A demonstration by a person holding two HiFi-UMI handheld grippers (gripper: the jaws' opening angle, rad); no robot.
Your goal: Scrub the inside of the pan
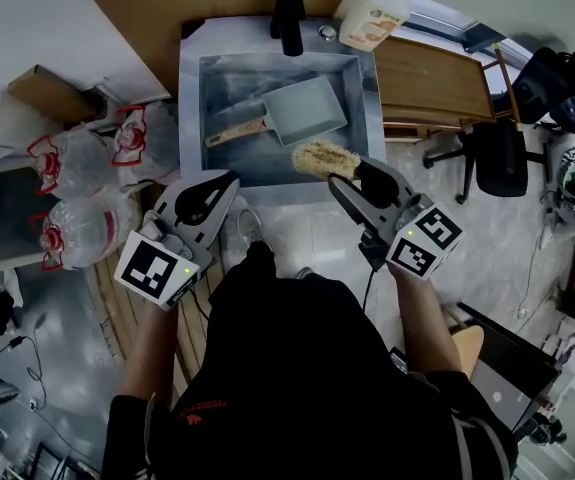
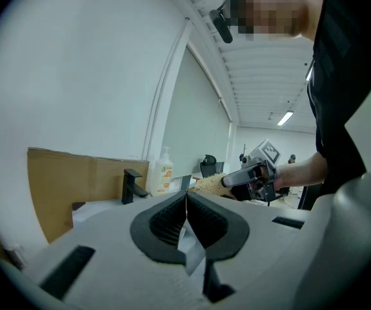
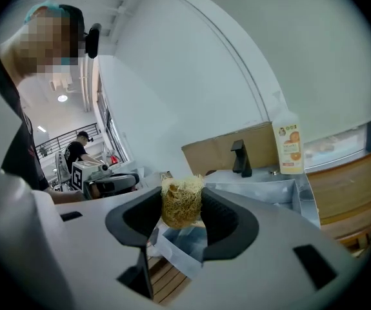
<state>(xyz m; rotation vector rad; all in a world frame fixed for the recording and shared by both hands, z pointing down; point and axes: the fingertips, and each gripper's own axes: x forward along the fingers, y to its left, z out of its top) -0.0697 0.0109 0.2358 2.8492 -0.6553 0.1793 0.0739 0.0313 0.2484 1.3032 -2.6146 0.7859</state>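
A grey rectangular pan (image 1: 305, 109) with a wooden handle (image 1: 235, 132) lies in the steel sink (image 1: 222, 73), in the head view. My right gripper (image 1: 335, 168) is shut on a tan loofah scrubber (image 1: 321, 157), held over the sink's front right edge, apart from the pan. The right gripper view shows the scrubber (image 3: 181, 202) pinched between the jaws. My left gripper (image 1: 229, 181) hovers at the sink's front left edge; its jaws meet with nothing between them (image 2: 186, 202).
A black faucet (image 1: 288, 18) and an orange-labelled soap bottle (image 1: 374, 10) stand behind the sink. Wooden boards (image 1: 437, 78) flank it on the right. Tied plastic bags (image 1: 82, 183) sit at the left. An office chair (image 1: 492, 153) stands at the right.
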